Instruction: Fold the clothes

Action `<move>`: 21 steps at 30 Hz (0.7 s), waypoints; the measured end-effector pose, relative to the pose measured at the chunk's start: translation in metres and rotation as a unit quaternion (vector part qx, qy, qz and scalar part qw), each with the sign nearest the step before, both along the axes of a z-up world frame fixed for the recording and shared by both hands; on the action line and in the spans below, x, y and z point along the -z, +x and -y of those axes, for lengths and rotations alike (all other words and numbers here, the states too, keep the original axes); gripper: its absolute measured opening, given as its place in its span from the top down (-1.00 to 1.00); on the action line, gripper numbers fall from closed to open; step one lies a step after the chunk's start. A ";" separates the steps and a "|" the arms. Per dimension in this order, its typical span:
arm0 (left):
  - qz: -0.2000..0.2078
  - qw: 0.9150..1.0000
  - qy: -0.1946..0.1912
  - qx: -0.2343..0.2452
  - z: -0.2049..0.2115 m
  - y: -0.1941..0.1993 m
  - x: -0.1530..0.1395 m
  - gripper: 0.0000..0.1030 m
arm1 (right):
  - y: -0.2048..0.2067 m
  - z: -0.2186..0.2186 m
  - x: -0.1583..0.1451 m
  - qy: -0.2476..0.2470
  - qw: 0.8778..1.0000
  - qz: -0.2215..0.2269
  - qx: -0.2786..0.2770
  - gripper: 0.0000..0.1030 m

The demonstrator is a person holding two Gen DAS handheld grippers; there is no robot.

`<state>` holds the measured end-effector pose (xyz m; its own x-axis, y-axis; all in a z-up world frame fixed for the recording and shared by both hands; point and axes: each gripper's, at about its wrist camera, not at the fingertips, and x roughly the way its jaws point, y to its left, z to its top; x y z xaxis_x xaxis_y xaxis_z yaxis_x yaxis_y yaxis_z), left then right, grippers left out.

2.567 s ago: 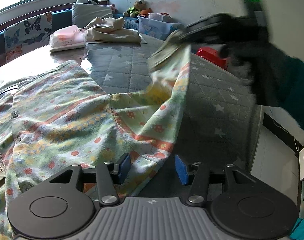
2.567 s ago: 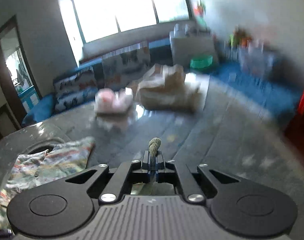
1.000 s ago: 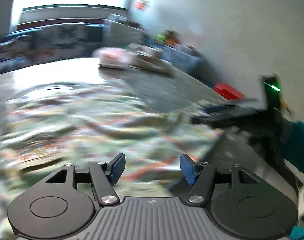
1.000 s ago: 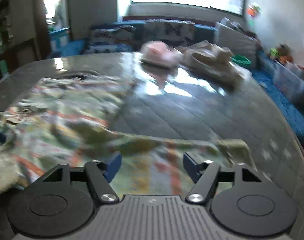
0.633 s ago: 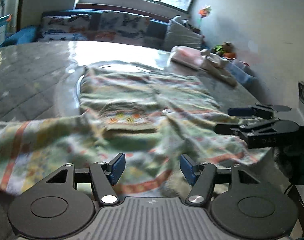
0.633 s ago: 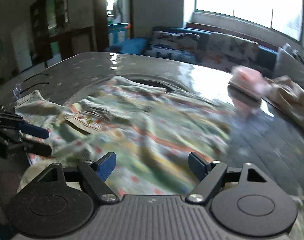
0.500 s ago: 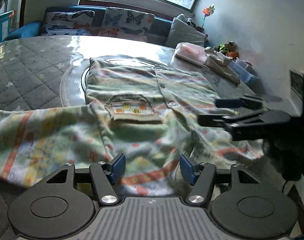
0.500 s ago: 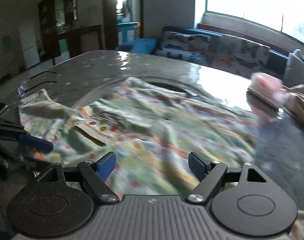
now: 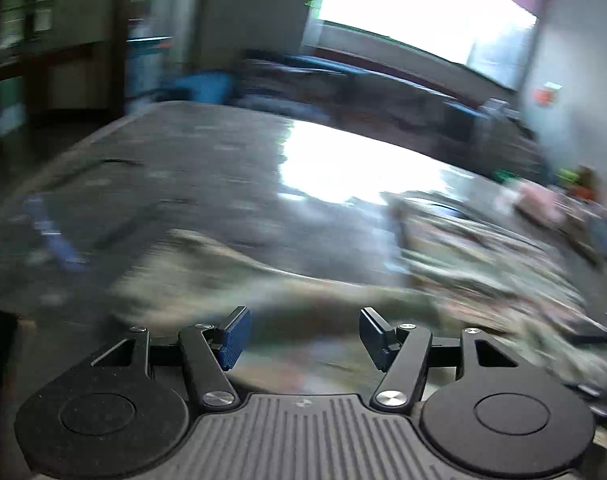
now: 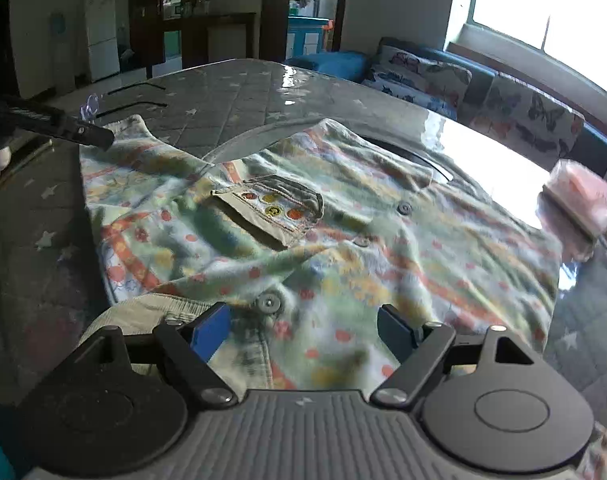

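Observation:
A pale green children's shirt point(image 10: 343, 240) with orange stripes, dots, buttons and a chest pocket point(image 10: 271, 212) lies spread face up on the grey quilted table point(image 10: 231, 92). My right gripper point(image 10: 303, 332) is open just above the shirt's near hem, with nothing pinched. In the right wrist view the left gripper's dark fingers point(image 10: 63, 126) reach in over the far left sleeve end. The left wrist view is badly blurred. There my left gripper point(image 9: 303, 336) stands open over the smeared sleeve cloth point(image 9: 223, 276), and nothing is between the blue pads.
A pink packet point(image 10: 579, 196) sits on the table's far right. A sofa with butterfly cushions point(image 10: 523, 108) runs under the bright window behind the table. Bare tabletop point(image 9: 207, 160) stretches left of the shirt, with dark furniture and a doorway beyond.
The left view has swung left from the shirt's body toward the sleeve and is now blurred. The right gripper, earlier shut on cloth, is open and has settled over the hem.

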<state>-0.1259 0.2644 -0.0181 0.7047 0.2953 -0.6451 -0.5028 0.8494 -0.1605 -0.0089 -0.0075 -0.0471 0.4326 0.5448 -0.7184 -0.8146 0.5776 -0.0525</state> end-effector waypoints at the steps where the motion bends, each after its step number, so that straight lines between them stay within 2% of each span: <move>1: -0.006 1.000 0.007 -0.014 -0.009 0.000 0.001 -0.19 | 0.000 0.002 -0.001 0.003 1.000 -0.002 0.003 -0.60; 3: -0.012 1.000 0.004 -0.012 -0.024 0.003 0.004 -0.13 | 0.000 0.004 -0.002 0.003 1.000 -0.004 0.007 -0.61; 4: -0.017 1.000 -0.002 -0.009 -0.029 0.006 0.007 0.04 | 0.001 0.005 -0.002 0.002 1.000 -0.005 0.009 -0.62; 6: -0.028 1.000 -0.006 0.001 -0.036 0.012 0.013 0.19 | 0.001 0.007 -0.002 0.001 1.000 -0.007 0.014 -0.68; 8: -0.043 0.999 0.017 0.008 -0.036 0.019 0.019 0.33 | 0.000 0.008 -0.001 -0.001 1.000 -0.009 0.016 -0.69; 10: -0.054 0.997 0.057 0.013 -0.034 0.024 0.022 0.51 | 0.000 0.009 0.001 -0.003 1.000 -0.012 0.017 -0.69; 13: -0.070 0.992 0.102 0.018 -0.034 0.035 0.024 0.66 | -0.002 0.011 0.004 -0.008 1.000 -0.015 0.016 -0.71; 16: -0.092 0.982 0.162 0.009 -0.034 0.046 0.030 0.68 | -0.002 0.014 0.007 -0.005 1.000 -0.020 0.021 -0.76; 21: -0.097 0.981 0.167 0.015 -0.036 0.053 0.031 0.68 | -0.002 0.018 0.008 -0.002 0.999 -0.025 0.025 -0.80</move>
